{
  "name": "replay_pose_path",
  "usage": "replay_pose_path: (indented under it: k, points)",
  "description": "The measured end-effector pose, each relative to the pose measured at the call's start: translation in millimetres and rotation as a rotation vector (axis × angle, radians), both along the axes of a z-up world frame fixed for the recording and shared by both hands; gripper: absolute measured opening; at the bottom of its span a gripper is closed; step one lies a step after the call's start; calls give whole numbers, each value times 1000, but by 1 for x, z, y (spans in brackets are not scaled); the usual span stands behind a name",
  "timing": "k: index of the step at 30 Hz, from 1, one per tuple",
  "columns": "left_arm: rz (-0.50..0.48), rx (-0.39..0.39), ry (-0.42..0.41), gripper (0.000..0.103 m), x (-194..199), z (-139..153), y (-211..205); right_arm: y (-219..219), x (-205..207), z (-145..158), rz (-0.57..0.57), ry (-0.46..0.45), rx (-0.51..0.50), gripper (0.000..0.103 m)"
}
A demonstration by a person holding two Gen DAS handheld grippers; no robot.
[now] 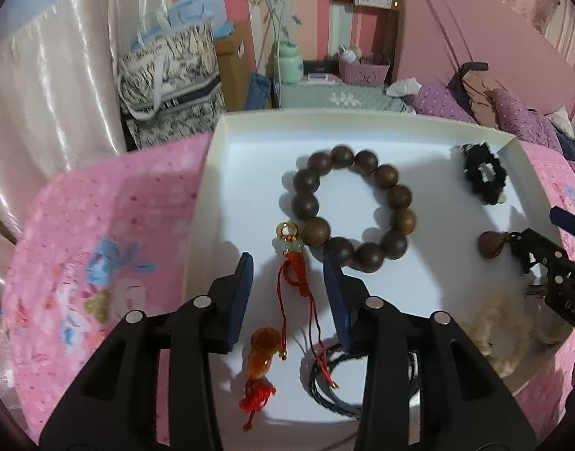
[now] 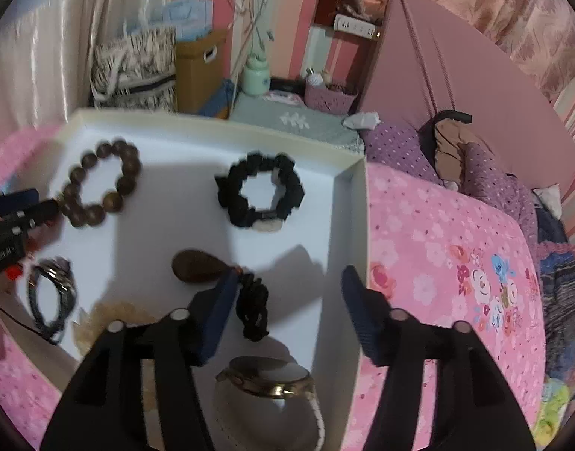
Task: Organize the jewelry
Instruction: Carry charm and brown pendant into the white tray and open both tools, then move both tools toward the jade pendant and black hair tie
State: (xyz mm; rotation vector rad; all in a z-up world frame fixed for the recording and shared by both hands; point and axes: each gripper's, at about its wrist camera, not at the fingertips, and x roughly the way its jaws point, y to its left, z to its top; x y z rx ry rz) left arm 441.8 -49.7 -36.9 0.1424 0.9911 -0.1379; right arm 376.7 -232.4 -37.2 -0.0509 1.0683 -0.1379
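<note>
Pink bedspread is carrying my white tray; I am holding both tongs released, jewelry lying loose, unsorted.

The tray looks like matt white card, smooth inside. The bead bracelet seems dark wood with a dull sheen. The scrunchie is black ruffled cloth. The watch has a glossy gold-toned metal case. Beneath lies pink floral cloth bedding, soft and matt.
</note>
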Motion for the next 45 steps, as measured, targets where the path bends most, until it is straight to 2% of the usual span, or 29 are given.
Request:
replay_pose_path:
  k: [3,6,7,8,11,16,23,33,36,42,45]
  points:
    - [6,-20,-45,49,-14,26,2,-6,-6,21,-12,-68,10,75]
    - [14,-41,-96,71,-32,56,8,-10,-13,46,-25,-117,6,81]
    - [21,-37,-118,83,-39,67,10,-10,-16,57,-33,-135,-1,82]
    - [29,-34,-139,90,-45,76,12,-10,-21,69,-36,-153,-6,84]
    - [45,-32,-194,99,-66,103,19,-8,-36,101,-44,-200,-44,89]
    - [79,-36,-240,100,-105,136,31,-8,-67,144,-73,-268,-91,93]
    - [74,-18,-250,100,-159,136,42,-21,-120,166,-109,-293,-75,93]
    - [78,-53,-213,100,-220,104,46,-25,-196,129,-154,-263,-15,93]
    - [77,-63,-222,100,-244,91,45,-18,-222,114,-153,-272,-12,93]
    - [29,-93,-178,100,-289,58,39,2,-275,91,-135,-302,-6,93]
    - [30,-98,-185,100,-309,51,37,6,-294,84,-139,-311,10,93]
